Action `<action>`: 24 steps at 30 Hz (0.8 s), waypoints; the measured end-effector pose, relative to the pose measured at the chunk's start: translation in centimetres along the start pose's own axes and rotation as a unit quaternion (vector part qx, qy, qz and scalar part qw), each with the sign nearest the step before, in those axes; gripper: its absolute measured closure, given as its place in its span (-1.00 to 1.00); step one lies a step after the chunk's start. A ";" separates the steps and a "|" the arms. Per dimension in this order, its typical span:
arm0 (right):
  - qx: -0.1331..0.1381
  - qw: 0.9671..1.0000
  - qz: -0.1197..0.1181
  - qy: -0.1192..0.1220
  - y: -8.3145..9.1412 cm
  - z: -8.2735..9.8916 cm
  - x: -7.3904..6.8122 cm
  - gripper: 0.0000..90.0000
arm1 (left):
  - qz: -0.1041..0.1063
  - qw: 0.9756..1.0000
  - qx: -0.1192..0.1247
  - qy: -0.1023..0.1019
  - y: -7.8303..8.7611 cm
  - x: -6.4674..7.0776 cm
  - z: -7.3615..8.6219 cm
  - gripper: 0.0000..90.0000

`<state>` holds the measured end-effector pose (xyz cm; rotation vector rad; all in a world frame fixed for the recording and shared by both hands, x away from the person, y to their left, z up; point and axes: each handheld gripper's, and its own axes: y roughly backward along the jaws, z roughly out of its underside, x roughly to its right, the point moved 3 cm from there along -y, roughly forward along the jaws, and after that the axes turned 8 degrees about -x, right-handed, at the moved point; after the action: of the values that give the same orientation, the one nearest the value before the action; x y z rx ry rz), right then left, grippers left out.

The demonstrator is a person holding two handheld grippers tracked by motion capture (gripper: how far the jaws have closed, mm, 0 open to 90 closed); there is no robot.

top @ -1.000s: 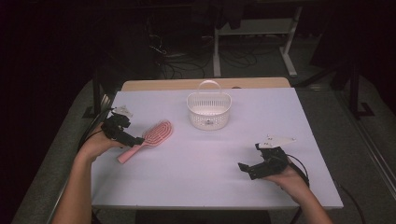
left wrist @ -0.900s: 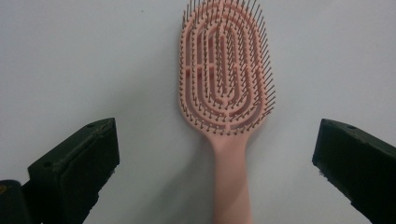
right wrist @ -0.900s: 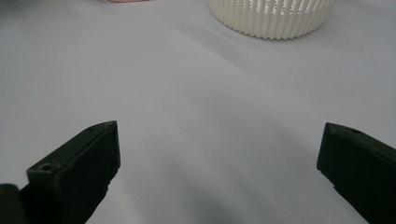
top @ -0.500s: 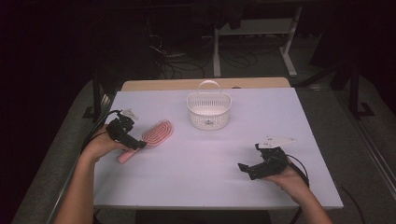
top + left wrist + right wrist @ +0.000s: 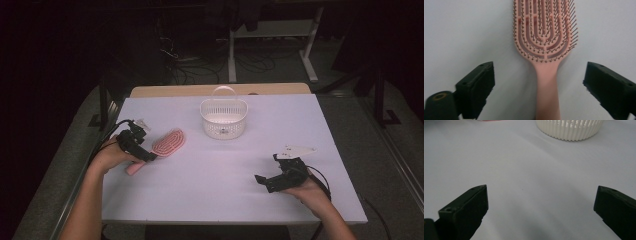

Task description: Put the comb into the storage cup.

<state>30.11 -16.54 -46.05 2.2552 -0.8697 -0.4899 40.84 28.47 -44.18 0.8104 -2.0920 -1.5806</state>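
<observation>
Left hand-held gripper (image 5: pixel 539 87) now straddling pink hairbrush (image 5: pixel 544 45) handle on desk (image 5: pixel 210 170), jaws wide but just started closing, no contact yet. Grab looks imminent. Right hand-held gripper (image 5: pixel 541 205) wide open, idle, nothing between.

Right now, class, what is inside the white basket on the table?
The basket shows a pale, bare-looking floor through its open top in the high view. Its near wall hides the front strip of that floor, so something small lying there cannot be ruled out.
</observation>
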 end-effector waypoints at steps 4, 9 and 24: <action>0.000 1.000 0.000 0.000 0.0 0.0 0.0 -1.00 | 0.001 1.000 -0.010 0.004 -0.2 0.0 0.0 -0.65; 0.000 1.000 0.000 0.000 0.0 0.0 0.0 -1.00 | 0.002 1.000 -0.017 0.009 -0.3 0.0 0.0 -0.53; 0.000 1.000 -0.001 -0.001 0.0 0.0 0.0 -1.00 | 0.015 0.999 -0.035 0.009 -0.8 0.1 -0.1 -0.05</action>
<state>30.11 -16.51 -46.05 2.2554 -0.8691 -0.4921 40.95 28.21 -44.91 0.7628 -2.0141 -1.6150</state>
